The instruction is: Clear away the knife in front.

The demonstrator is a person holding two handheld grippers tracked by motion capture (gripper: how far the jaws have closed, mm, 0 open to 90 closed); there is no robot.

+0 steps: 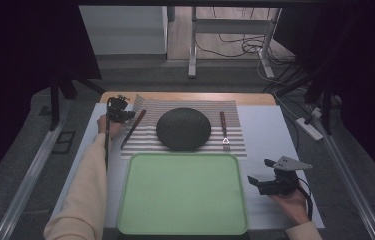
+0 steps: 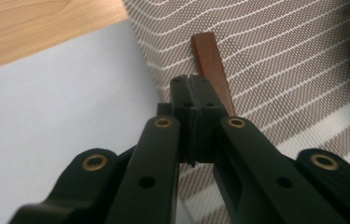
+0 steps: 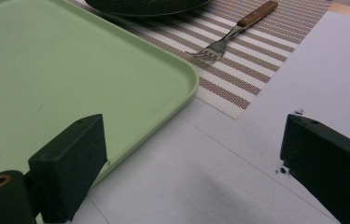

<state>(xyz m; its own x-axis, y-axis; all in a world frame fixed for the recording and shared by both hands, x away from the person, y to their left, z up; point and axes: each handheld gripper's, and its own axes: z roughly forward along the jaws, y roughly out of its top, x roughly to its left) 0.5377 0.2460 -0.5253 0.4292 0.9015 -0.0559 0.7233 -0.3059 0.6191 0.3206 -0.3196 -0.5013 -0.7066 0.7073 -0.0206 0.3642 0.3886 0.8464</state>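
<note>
Item: knife (image 1: pixel 133 128) with a brown wooden handle, lying on the striped placemat (image 1: pixel 235 132) left of the dark plate (image 1: pixel 183 128); we judge it light, stiff, thin and slippery, best pinched across the handle. Our left gripper (image 2: pixel 192 86) has jaws pressed together, empty, beside that handle; our right gripper (image 3: pixel 196 154) stands wide apart by the green tray (image 1: pixel 182 192).

A wooden table (image 1: pixel 255 98) carries a pale sheet (image 1: pixel 270 135), topped by striped placemat (image 1: pixel 235 142) and green tray (image 1: pixel 182 192).

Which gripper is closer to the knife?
Left. The left gripper is right at the knife handle's top end; the right gripper sits far across the tray.
</note>
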